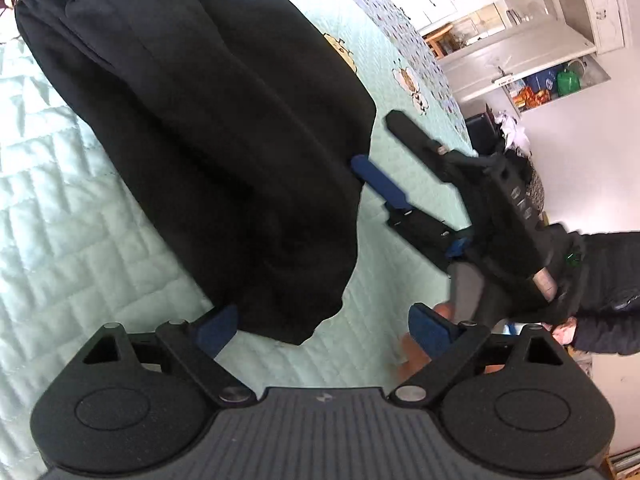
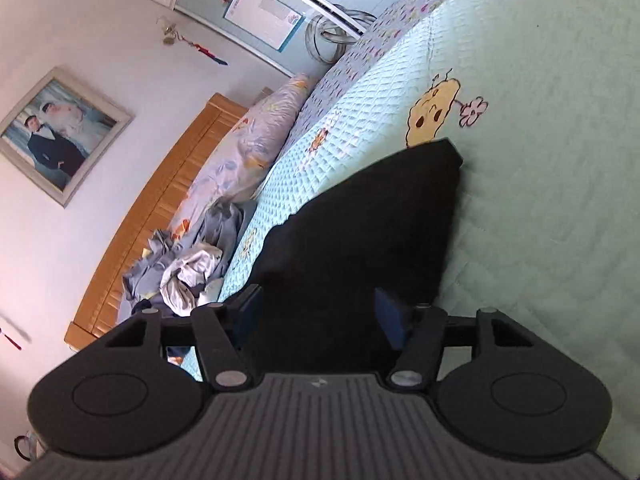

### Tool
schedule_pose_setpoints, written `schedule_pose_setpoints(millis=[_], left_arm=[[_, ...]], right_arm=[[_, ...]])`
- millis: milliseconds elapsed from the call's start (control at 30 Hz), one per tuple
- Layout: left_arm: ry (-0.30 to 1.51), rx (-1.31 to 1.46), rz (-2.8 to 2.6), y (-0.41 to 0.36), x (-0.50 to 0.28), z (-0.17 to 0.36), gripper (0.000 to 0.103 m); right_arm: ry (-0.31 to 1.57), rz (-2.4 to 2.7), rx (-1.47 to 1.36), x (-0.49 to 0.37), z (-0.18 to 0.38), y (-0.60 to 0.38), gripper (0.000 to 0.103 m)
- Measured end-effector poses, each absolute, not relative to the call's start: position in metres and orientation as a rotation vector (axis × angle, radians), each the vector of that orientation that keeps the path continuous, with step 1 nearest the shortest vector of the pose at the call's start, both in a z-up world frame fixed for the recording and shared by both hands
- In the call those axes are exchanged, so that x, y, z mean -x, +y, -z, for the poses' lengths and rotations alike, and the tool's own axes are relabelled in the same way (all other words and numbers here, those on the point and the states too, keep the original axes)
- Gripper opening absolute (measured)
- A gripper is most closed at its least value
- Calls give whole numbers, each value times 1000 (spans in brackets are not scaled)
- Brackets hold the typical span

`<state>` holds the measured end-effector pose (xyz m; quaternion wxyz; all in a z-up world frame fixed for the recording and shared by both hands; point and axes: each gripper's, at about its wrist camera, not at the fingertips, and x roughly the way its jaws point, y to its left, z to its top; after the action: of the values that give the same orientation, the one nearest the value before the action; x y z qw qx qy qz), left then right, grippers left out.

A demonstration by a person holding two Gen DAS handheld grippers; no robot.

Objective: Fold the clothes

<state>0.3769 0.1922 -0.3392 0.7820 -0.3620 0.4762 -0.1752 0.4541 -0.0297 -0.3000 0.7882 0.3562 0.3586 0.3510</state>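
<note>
A black garment (image 1: 208, 128) lies folded in a long bundle on the pale green quilted bedspread (image 1: 52, 216). My left gripper (image 1: 324, 326) is open, its blue pads on either side of the garment's near corner, just above the quilt. My right gripper (image 1: 372, 142) shows in the left wrist view at the garment's right edge, jaws open, its lower blue finger (image 1: 380, 182) touching the cloth. In the right wrist view the right gripper (image 2: 318, 314) is open with the black garment (image 2: 360, 232) between its fingers.
The bedspread (image 2: 540, 160) has cartoon prints. A wooden headboard (image 2: 160, 208), a pillow (image 2: 248, 140) and a pile of crumpled clothes (image 2: 188, 268) lie at the bed's far end. A white doorway and shelves (image 1: 520, 32) stand beyond the bed's edge.
</note>
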Motion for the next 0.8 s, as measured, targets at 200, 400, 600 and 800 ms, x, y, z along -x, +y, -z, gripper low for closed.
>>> schedule_pose_setpoints(millis=[200, 400, 600, 800], left_arm=[[806, 771, 561, 188, -369, 283, 101], [847, 823, 340, 212, -424, 329, 99], [866, 920, 274, 261, -403, 356, 54], [828, 880, 415, 254, -380, 310, 100]], right_arm=[[671, -818, -760, -459, 254, -43, 70], [742, -870, -774, -504, 255, -18, 72], [929, -692, -803, -579, 327, 7, 4], [833, -745, -819, -556, 303, -3, 38]])
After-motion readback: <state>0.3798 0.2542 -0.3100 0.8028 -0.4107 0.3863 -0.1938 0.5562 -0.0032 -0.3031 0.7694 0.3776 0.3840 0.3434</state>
